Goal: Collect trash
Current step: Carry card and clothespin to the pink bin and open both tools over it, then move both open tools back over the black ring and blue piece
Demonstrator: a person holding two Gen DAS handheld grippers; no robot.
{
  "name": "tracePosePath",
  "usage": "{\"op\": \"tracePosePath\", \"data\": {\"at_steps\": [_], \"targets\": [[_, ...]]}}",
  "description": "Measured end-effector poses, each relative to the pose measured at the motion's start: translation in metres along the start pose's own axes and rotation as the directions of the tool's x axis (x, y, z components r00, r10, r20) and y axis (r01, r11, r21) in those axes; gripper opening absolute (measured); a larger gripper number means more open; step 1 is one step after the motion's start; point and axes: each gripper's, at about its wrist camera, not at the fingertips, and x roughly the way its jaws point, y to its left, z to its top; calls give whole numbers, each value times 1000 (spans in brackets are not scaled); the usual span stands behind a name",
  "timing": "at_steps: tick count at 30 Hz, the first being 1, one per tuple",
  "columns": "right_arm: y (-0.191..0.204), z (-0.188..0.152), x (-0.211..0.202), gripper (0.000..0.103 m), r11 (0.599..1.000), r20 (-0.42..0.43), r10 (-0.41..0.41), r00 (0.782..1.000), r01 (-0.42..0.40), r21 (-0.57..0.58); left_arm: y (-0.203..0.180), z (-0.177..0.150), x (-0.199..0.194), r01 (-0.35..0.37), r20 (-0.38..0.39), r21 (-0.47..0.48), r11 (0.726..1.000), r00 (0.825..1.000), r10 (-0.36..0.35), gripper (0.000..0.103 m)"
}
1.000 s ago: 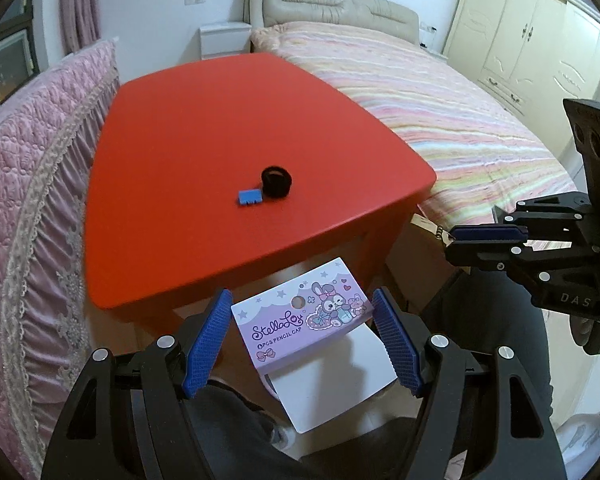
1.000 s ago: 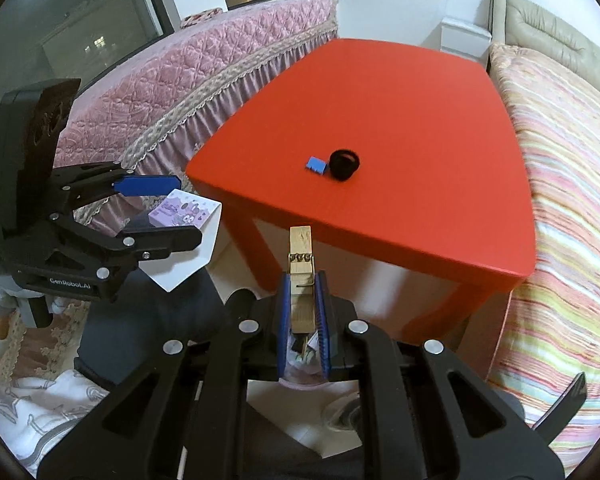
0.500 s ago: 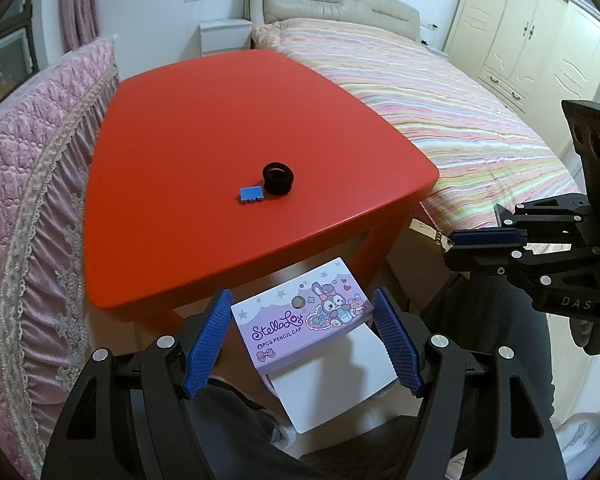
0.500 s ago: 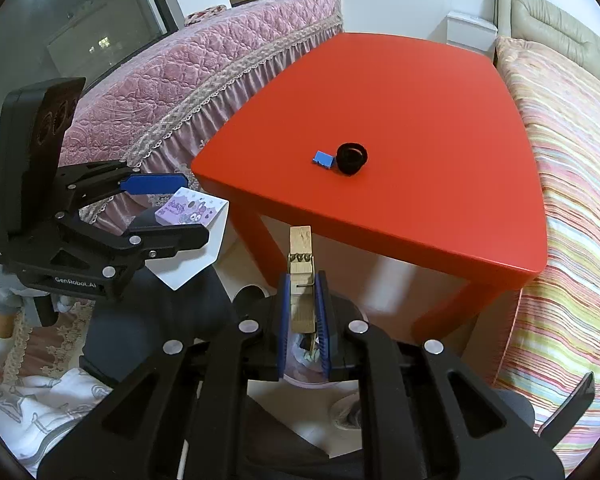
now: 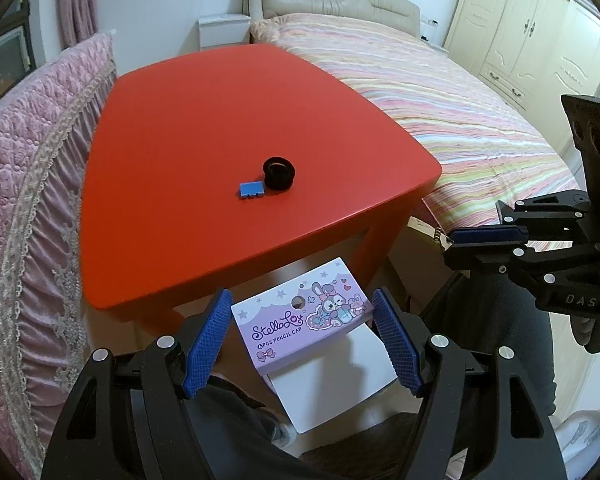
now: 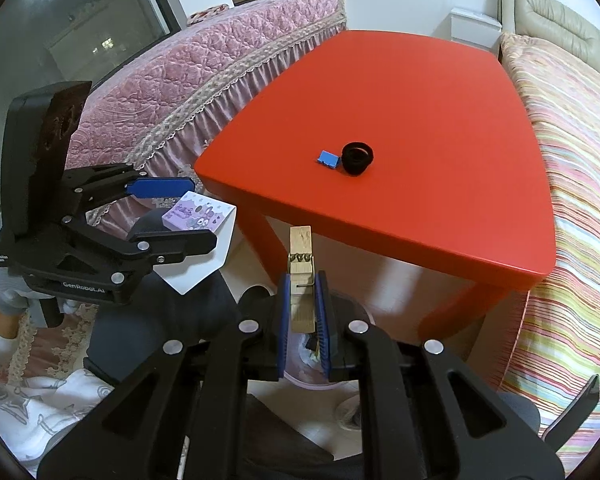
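Note:
My left gripper (image 5: 302,336) is shut on a purple pencil-cap box (image 5: 300,320) and holds it in the air just off the near edge of the red table (image 5: 220,120). A white flap (image 5: 332,380) hangs under the box. The right wrist view shows the same box (image 6: 196,214) between the left gripper's (image 6: 198,212) fingers. My right gripper (image 6: 304,308) is shut on a wooden clothespin (image 6: 301,256) that sticks out forward. On the table lie a black ring-shaped cap (image 5: 278,173) and a small blue piece (image 5: 251,190) side by side, apart from both grippers.
A pink quilted bed (image 5: 28,200) flanks the table on the left and a striped bed (image 5: 440,92) on the right. A pale bin rim (image 6: 300,385) shows beneath my right gripper, mostly hidden. The person's dark-trousered legs (image 5: 228,420) are below.

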Motion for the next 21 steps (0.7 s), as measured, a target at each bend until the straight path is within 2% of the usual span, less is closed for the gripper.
{"op": "tracePosePath", "data": {"at_steps": [4,5,6,8,9,11,15,21], "targets": [[-2,0,2,13,1000,-2,7,1000,-7,9,0,0,2,18,-9,0,1000,1000,-18,74],[-3,1,2,19,1000,-3,3,1000,-3,11,2,0,3,21,-10,-5,1000,1000,-21,85],[-4,0,3,44,1000,-1,-8,1000,8,16,3,0,3,18,-3,-9,1000,1000,-18,91],[-8,0,1,76,999,15,-19,1000,19,32,5,0,4,11,1,-16,1000,1000,-11,92],[-10,0,0,82,999,21,-27,999,26,37,8,0,5,1,-4,-24,1000,1000,-2,93],[-13,1,-2,89,998,30,-42,999,40,49,11,0,5,-13,-6,-35,999,1000,12,95],[-18,1,-2,96,997,30,-53,998,51,65,18,-1,6,-42,-12,-52,998,999,41,95],[-18,1,-1,97,997,29,-51,998,49,66,22,-1,4,-46,-12,-59,997,999,45,95]]}}
